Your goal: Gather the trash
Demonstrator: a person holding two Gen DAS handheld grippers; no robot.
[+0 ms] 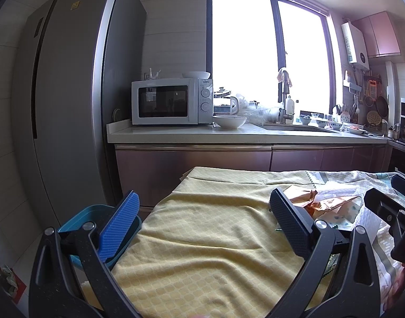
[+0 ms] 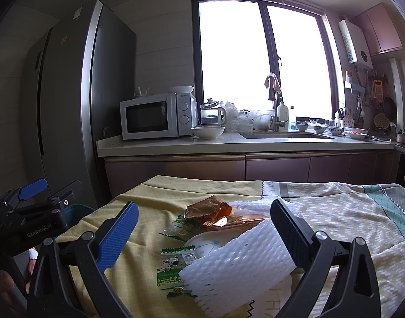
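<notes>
A pile of trash lies on the cloth-covered table: a white foam net sleeve (image 2: 239, 267), green snack wrappers (image 2: 173, 270), crumpled brown foil wrappers (image 2: 207, 208) and a white paper plate (image 2: 205, 243). My right gripper (image 2: 205, 228) is open, its jaws standing either side of the pile, above it. My left gripper (image 1: 205, 217) is open and empty over bare yellow cloth (image 1: 202, 238), left of the pile; the brown wrappers (image 1: 324, 202) show by its right finger. A teal bin (image 1: 96, 214) sits beyond the table's left edge, behind the left finger.
A kitchen counter (image 2: 228, 143) with a microwave (image 2: 154, 115), bowl (image 2: 207, 131) and sink runs behind the table. A tall grey fridge (image 1: 64, 92) stands at left. The right gripper shows at the right edge of the left wrist view (image 1: 387, 212).
</notes>
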